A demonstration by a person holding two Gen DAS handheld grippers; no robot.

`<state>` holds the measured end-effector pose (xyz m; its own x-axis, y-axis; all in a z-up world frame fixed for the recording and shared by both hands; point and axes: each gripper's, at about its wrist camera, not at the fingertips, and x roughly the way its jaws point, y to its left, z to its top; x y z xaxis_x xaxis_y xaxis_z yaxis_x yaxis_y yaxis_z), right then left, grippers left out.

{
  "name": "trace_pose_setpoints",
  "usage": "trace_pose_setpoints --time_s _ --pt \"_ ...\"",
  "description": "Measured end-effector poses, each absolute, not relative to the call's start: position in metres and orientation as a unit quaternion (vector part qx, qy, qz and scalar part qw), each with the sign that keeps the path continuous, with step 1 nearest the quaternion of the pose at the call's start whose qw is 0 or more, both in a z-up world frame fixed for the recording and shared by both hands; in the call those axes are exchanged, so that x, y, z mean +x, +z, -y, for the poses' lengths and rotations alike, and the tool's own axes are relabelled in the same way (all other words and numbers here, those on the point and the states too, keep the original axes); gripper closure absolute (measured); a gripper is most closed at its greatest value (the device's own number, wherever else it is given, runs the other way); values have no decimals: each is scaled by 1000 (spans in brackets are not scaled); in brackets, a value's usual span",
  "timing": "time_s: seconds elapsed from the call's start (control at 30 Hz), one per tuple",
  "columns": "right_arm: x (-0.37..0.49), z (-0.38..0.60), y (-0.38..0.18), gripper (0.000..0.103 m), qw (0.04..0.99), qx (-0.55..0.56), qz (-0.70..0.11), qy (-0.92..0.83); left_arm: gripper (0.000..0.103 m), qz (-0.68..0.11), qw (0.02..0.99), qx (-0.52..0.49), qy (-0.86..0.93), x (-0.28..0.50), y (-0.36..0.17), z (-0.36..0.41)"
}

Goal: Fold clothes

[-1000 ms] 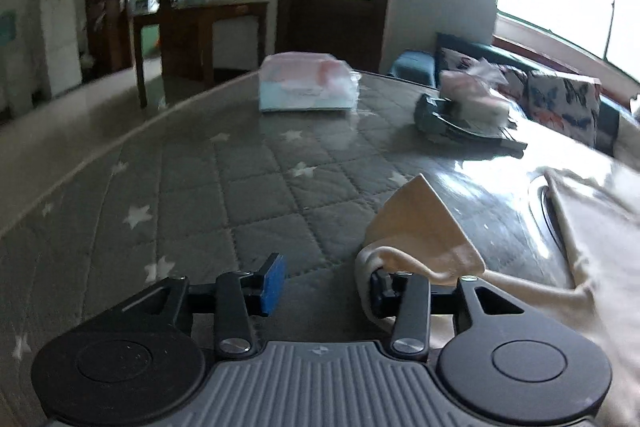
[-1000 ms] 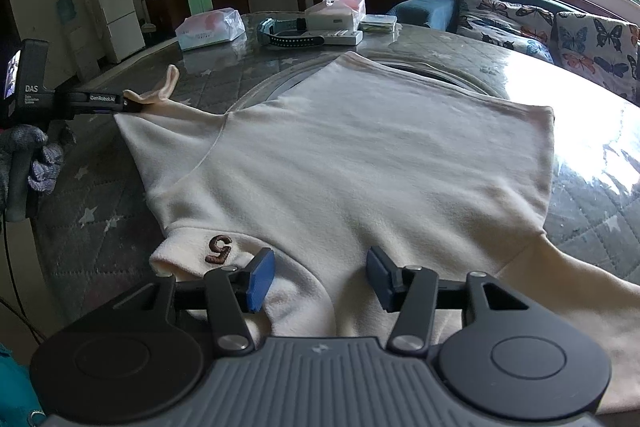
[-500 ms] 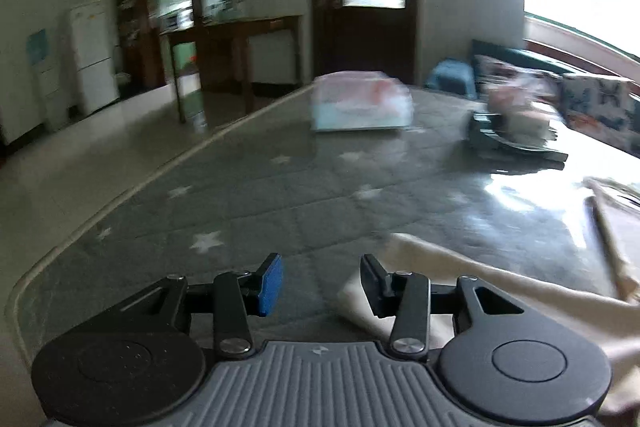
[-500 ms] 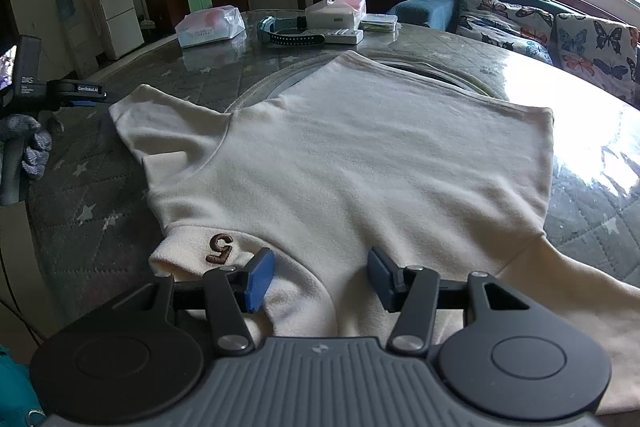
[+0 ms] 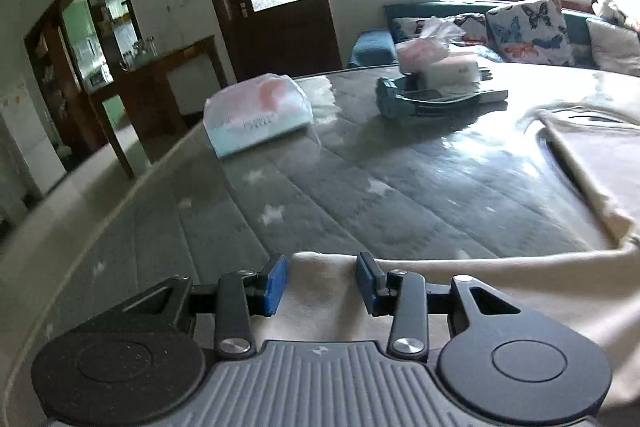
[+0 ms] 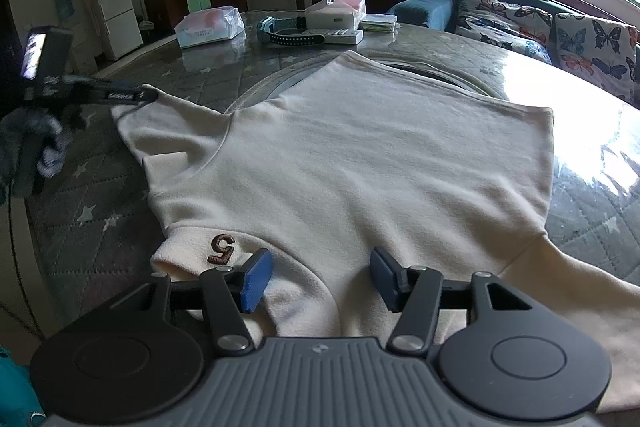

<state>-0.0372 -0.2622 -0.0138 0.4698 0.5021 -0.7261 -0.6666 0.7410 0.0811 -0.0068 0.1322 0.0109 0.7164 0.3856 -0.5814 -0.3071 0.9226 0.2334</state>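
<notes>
Left wrist view: the left gripper [image 5: 322, 281] sits low over the end of the sleeve [image 5: 500, 279], jaws parted, cloth lying between and under the blue pads [image 5: 276, 283]; whether the pads touch the cloth I cannot tell.
Right wrist view: the right gripper [image 6: 318, 279] hovers at the collar end of the shirt [image 6: 360, 155], jaws wide apart, holding nothing; a brown figure 5 [image 6: 221, 248] sits just beside its left pad.
Shirt position: spread flat on the round table [image 6: 92, 203], which has a grey quilted cover with stars; body smooth, one sleeve stretched toward the left gripper, the other running off to the lower right.
Left gripper from across: its tip [image 6: 132, 95] meets the sleeve end near the table edge.
Other things: a tissue pack [image 5: 256, 115], a box with a plastic bag on it [image 6: 336, 9] and a dark strap [image 6: 292, 33] lie at the far side, well apart from the shirt.
Step in hand: judged as laying out and getting ready to take the sleeve for the first fold; no fold is made yet.
Next move: likely calls for the left jaws to close on the sleeve end, then carry it inward over the body, keeping the cloth flat and not dragging the shirt.
</notes>
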Motion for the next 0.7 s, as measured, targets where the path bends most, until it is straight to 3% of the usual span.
trace_pose_setpoints --time_s 0.27,0.7 --pt "-38 261 -14 44 851 -108 -385 342 57 -317 920 119 194 16 4 -136" --pt "-39 260 -13 44 854 -107 -381 339 54 -294 936 87 175 -4 38 -109"
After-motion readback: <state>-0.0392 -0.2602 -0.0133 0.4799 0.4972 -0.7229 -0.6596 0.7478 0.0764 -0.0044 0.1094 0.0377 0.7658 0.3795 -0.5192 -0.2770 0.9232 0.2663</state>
